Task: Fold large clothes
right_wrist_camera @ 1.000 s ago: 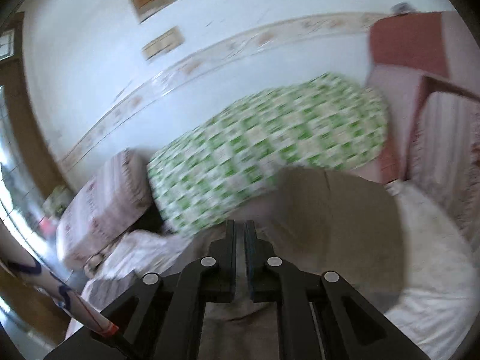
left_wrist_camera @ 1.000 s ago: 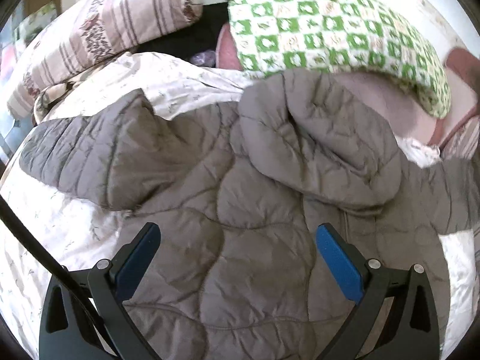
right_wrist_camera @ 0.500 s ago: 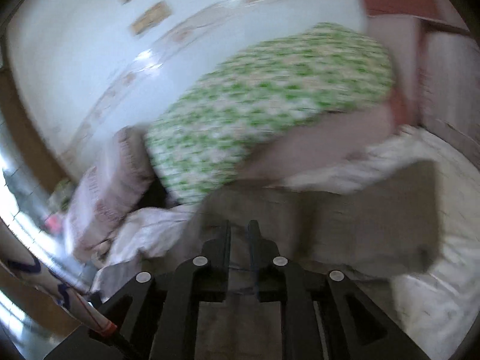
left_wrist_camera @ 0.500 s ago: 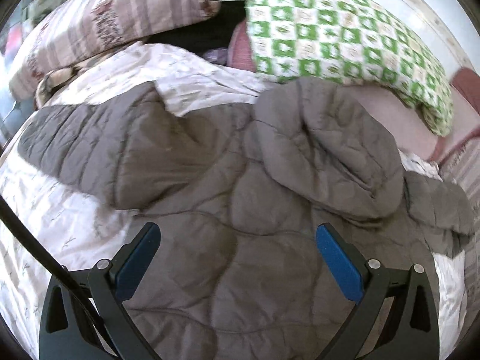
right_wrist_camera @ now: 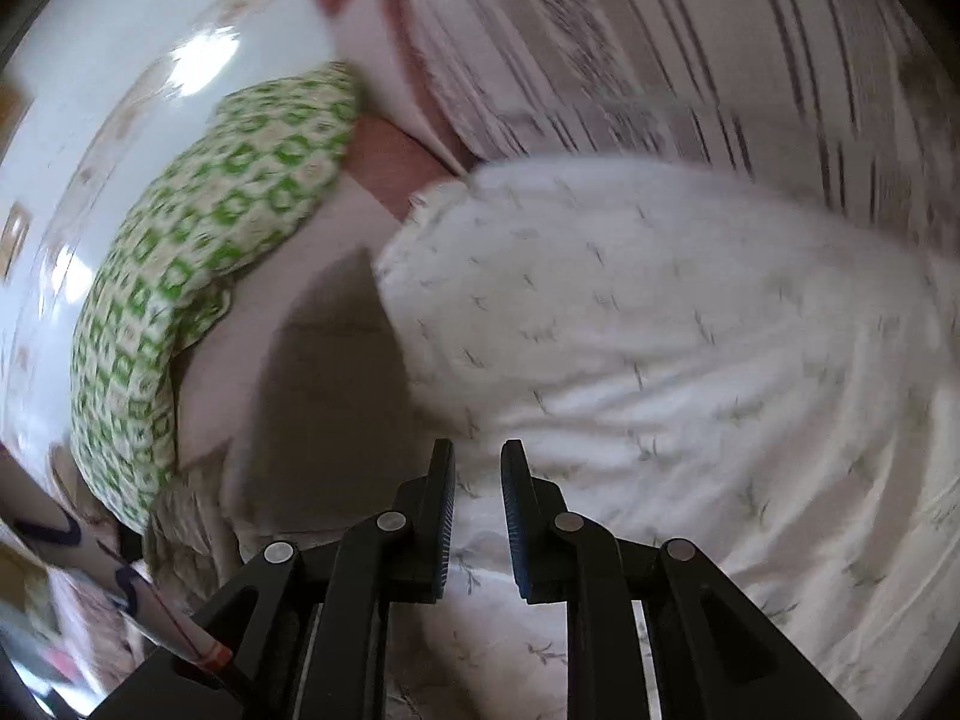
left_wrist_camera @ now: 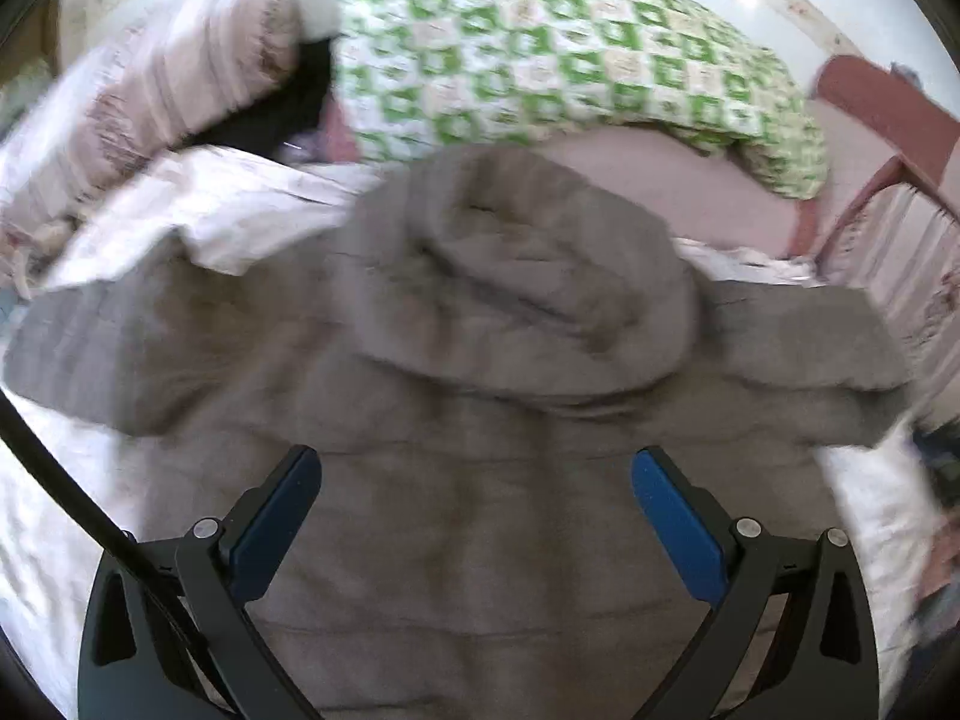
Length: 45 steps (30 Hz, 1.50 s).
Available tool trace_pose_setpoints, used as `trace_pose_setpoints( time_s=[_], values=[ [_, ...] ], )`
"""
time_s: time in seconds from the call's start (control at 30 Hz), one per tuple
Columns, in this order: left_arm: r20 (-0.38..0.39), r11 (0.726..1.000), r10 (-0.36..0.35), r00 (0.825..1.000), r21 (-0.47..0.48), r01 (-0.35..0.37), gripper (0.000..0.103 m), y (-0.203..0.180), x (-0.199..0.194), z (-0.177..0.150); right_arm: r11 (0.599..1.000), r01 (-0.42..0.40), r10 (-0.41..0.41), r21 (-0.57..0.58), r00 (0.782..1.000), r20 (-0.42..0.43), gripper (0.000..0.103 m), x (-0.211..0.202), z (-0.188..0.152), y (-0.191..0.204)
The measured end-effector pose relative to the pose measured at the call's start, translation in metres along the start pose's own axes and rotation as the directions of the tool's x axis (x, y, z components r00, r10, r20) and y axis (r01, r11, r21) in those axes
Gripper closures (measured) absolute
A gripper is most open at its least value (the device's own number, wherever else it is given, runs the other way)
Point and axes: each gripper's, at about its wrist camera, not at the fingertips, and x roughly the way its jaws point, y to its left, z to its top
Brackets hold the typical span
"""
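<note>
A grey quilted hooded jacket (left_wrist_camera: 468,540) lies spread on the bed, hood (left_wrist_camera: 516,300) toward the pillows, sleeves out to both sides. My left gripper (left_wrist_camera: 474,480) hovers over the jacket's back, jaws wide open, nothing between the blue pads (left_wrist_camera: 672,516). In the right wrist view my right gripper (right_wrist_camera: 477,480) is low over the white bedsheet (right_wrist_camera: 660,360), its jaws opening a narrow gap with nothing between them. A grey part of the jacket (right_wrist_camera: 324,396) lies just left of the right gripper, apart from it.
A green-and-white checked pillow (left_wrist_camera: 570,60) and a striped pillow (left_wrist_camera: 180,78) lie at the head of the bed. A pink sheet (left_wrist_camera: 672,180) and a red wooden bed frame (left_wrist_camera: 870,114) are at the right. A striped cushion (right_wrist_camera: 690,48) stands beyond the sheet.
The right gripper let go of the grey sleeve, dropped toward the bedsheet, rolled, and its jaws parted slightly. The sleeve now lies out flat on the right. The left gripper shifted, staying open.
</note>
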Motion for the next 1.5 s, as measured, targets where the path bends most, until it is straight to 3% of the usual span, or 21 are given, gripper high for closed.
trace_pose_setpoints(
  time_s=[0.1, 0.2, 0.27, 0.33, 0.4, 0.53, 0.7, 0.8, 0.87, 0.93, 1.03, 1.13, 1.5],
  values=[
    [-0.082, 0.992, -0.122, 0.989, -0.046, 0.119, 0.0, -0.04, 0.02, 0.015, 0.997, -0.058, 0.061, 0.055, 0.997, -0.054, 0.083, 0.012, 0.001, -0.003],
    [-0.169, 0.977, -0.206, 0.964, -0.094, 0.192, 0.0, -0.081, 0.049, 0.028, 0.994, -0.096, 0.098, 0.046, 0.994, -0.05, 0.081, 0.005, 0.003, 0.001],
    [-0.198, 0.974, -0.22, 0.955, -0.1, 0.204, 0.001, -0.105, 0.069, 0.036, 0.993, -0.105, 0.107, 0.05, 0.994, -0.028, 0.077, -0.001, 0.006, 0.004],
    [-0.232, 0.967, -0.247, 0.941, -0.128, 0.222, 0.023, -0.124, 0.092, 0.046, 0.991, -0.116, 0.117, 0.07, 0.993, -0.005, 0.074, -0.007, 0.01, 0.003],
    [-0.279, 0.957, -0.273, 0.92, -0.17, 0.233, 0.032, -0.137, 0.115, 0.052, 0.988, -0.135, 0.136, 0.077, 0.991, -0.001, 0.074, -0.011, 0.015, 0.003],
    [-0.31, 0.966, -0.228, 0.923, -0.192, 0.174, 0.033, -0.144, 0.145, 0.052, 0.982, -0.175, 0.175, 0.075, 0.985, 0.002, 0.074, -0.016, 0.021, 0.005],
    [-0.281, 0.942, -0.308, 0.909, -0.223, 0.25, 0.034, -0.153, 0.158, 0.056, 0.977, -0.187, 0.187, 0.103, 0.982, 0.006, 0.07, -0.017, 0.026, -0.002],
    [-0.293, 0.942, -0.315, 0.903, -0.211, 0.261, 0.045, -0.164, 0.169, 0.056, 0.973, -0.194, 0.197, 0.127, 0.98, -0.013, 0.07, -0.012, 0.027, -0.005],
    [-0.282, 0.941, -0.317, 0.905, -0.215, 0.263, 0.046, -0.168, 0.174, 0.057, 0.972, -0.195, 0.199, 0.129, 0.98, -0.016, 0.07, -0.01, 0.027, -0.005],
    [-0.258, 0.946, -0.3, 0.918, -0.206, 0.252, 0.063, -0.17, 0.176, 0.058, 0.972, -0.197, 0.201, 0.128, 0.979, -0.022, 0.07, -0.009, 0.027, -0.003],
    [-0.254, 0.961, -0.254, 0.933, -0.177, 0.213, 0.079, -0.175, 0.182, 0.061, 0.973, -0.19, 0.195, 0.131, 0.98, -0.026, 0.07, -0.006, 0.028, -0.004],
    [-0.227, 0.964, -0.244, 0.943, -0.162, 0.21, 0.086, -0.172, 0.175, 0.061, 0.973, -0.179, 0.187, 0.146, 0.982, -0.041, 0.07, -0.001, 0.026, -0.006],
    [-0.138, 0.962, -0.25, 0.958, -0.143, 0.231, 0.089, -0.147, 0.12, 0.064, 0.979, -0.162, 0.168, 0.12, 0.985, -0.041, 0.07, -0.002, 0.023, 0.001]
  ],
)
